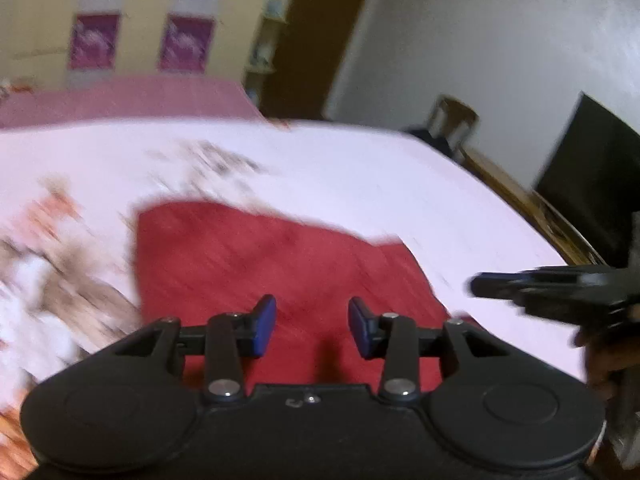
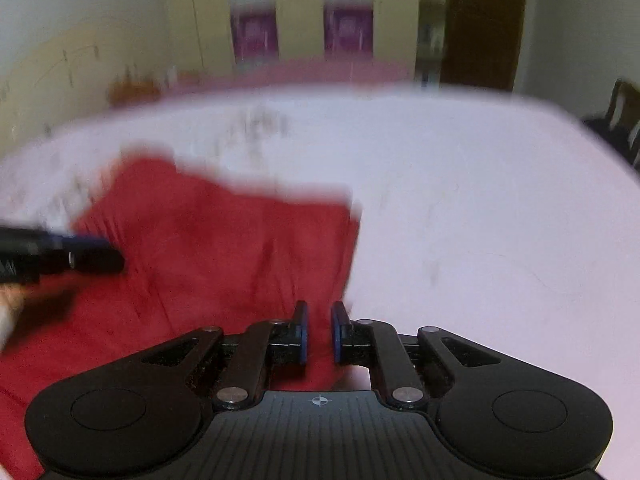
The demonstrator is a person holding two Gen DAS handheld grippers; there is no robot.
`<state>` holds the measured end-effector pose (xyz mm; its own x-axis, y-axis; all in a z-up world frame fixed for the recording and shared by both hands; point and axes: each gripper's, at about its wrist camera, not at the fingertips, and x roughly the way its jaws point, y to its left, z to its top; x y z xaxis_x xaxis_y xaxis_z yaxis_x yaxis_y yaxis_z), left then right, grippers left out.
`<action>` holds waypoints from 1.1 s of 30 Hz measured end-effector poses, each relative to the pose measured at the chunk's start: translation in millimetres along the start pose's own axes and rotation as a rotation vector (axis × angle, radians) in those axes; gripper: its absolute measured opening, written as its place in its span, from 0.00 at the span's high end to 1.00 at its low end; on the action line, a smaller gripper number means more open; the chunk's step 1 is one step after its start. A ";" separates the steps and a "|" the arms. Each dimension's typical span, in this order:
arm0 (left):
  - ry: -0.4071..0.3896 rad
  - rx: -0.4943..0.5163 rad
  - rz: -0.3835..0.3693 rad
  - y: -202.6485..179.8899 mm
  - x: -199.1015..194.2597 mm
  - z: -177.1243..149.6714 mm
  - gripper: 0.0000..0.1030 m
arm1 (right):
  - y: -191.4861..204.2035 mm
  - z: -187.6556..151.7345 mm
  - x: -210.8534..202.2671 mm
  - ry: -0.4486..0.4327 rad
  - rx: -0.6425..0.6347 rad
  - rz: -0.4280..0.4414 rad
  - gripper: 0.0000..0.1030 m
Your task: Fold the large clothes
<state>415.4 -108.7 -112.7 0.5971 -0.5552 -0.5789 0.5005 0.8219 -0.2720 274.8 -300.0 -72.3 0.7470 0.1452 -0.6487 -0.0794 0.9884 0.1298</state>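
A large red cloth garment (image 1: 256,264) lies spread on the pale lilac bedsheet (image 1: 360,168), near the front edge of the bed and toward its left half as the right-hand camera sees it; its far edge is uneven, with a raised corner at the far left and a straight right-hand side. The fabric looks soft and matte, with long shallow creases running from the far edge toward the near one. What kind of garment it is cannot be told, since motion blur smears its outline in both views. The left gripper (image 1: 312,330) hovers over the near part of the cloth with its blue-padded fingers (image 1: 264,326) spread apart and nothing between them. The right gripper (image 2: 319,332) sits at the garment's near right corner, its fingers drawn close with only a narrow gap, and red cloth shows in that gap; whether the pads actually pinch it cannot be told. No container appears anywhere on the bed. The sheet carries a blurred floral print (image 1: 52,248) at the left. Beyond the bed stand a pink blanket or headboard strip (image 1: 120,98), yellow walls with magenta patterned curtains (image 1: 184,40), a brown wooden door (image 1: 320,40), a chair (image 1: 454,120) and a dark flat screen (image 1: 592,184) at the far right, all soft with blur. A hand (image 1: 600,364) holding the right gripper is cut off at the frame's right edge.
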 end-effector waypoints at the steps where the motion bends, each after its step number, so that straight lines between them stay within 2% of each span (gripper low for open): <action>1: -0.012 -0.011 0.012 8.1 -0.9 5.8 0.62 | 4.1 12.7 -3.2 -0.014 -0.010 0.012 0.90; 4: -0.011 -0.035 0.030 27.7 11.4 23.2 0.62 | 25.2 44.8 4.2 -0.035 -0.066 0.060 0.90; 7: 0.045 -0.041 0.012 34.1 34.7 32.7 0.62 | 51.1 58.6 35.4 0.007 -0.164 0.074 0.90; 9: 0.073 -0.037 0.013 35.6 51.6 34.6 0.62 | 55.8 56.2 65.8 0.075 -0.185 0.055 0.90; 12: 0.119 -0.033 0.017 38.5 69.3 32.9 0.62 | 43.0 39.8 97.9 0.164 -0.153 0.014 0.90; 17: 0.153 -0.030 0.022 42.1 87.1 24.5 0.61 | 8.5 14.1 114.4 0.177 -0.045 0.035 0.90; 20: 0.155 -0.002 0.041 36.7 86.6 23.0 0.61 | -4.3 14.1 111.7 0.171 0.029 0.066 0.90; 24: 0.153 0.028 0.073 28.3 77.5 27.6 0.62 | -1.4 21.3 100.2 0.170 0.001 0.053 0.90; 26: 0.135 0.068 0.096 20.7 65.3 30.7 0.58 | -0.7 26.8 84.0 0.133 0.006 0.032 0.90; 29: 0.116 0.106 0.144 7.4 46.9 30.6 0.56 | -1.6 30.7 54.3 0.064 0.020 0.045 0.89; 32: 0.083 0.111 0.139 -7.1 24.6 26.3 0.54 | -0.9 28.9 24.3 0.020 0.026 0.070 0.88; 33: 0.069 0.115 0.134 -12.4 16.1 23.5 0.54 | -0.5 27.2 14.1 0.007 0.029 0.080 0.74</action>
<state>433.6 -130.8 -100.6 0.6208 -0.4281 -0.6567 0.4899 0.8659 -0.1014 303.4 -299.7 -61.2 0.7347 0.2240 -0.6403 -0.1198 0.9719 0.2026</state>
